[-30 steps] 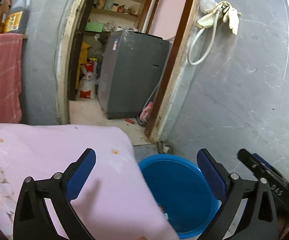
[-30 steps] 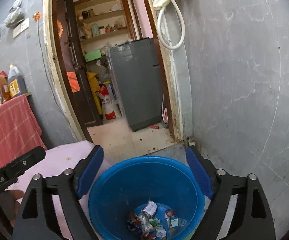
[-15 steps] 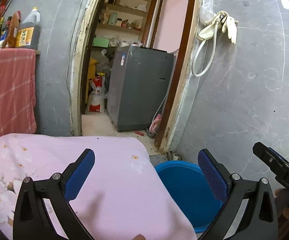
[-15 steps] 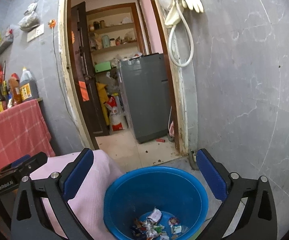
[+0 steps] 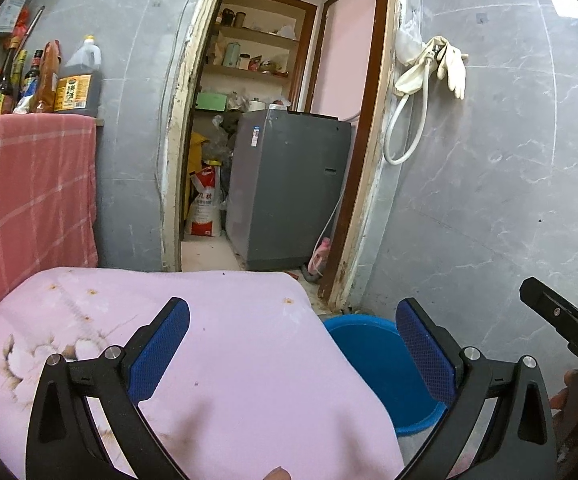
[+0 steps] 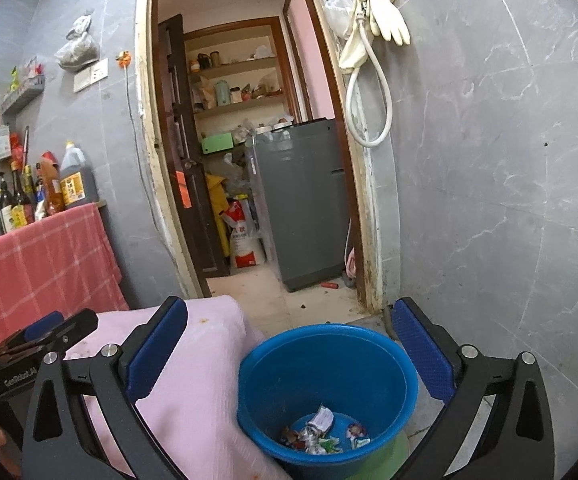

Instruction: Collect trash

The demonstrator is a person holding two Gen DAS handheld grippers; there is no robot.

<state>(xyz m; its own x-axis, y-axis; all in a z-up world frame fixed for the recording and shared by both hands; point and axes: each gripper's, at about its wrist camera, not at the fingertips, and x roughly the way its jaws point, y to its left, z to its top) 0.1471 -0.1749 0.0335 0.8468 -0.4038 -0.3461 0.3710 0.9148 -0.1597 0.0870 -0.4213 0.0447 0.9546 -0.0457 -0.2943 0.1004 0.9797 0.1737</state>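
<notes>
Left wrist view: the left tongs (image 5: pixel 289 344), spread and empty, hover over the pink cloth-covered worktop (image 5: pixel 229 340), apparently free for another pickup. Right wrist view: the right tongs (image 6: pixel 289 344), also spread and empty, stand above the round blue plastic bucket (image 6: pixel 329 344), where crumpled wrappers (image 6: pixel 321 432) lie collected at the bottom.

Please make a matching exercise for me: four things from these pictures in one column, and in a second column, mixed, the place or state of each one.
Things:
1. wrappers
2. rubber gloves
3. bottles
4. right gripper

Places or states:
A. open, nothing between its fingers
B. hanging on the grey wall beside the doorway
C. at the bottom of the blue bucket
D. standing behind the pink checked cloth

Pairs: 1-C, 2-B, 3-D, 4-A
</notes>
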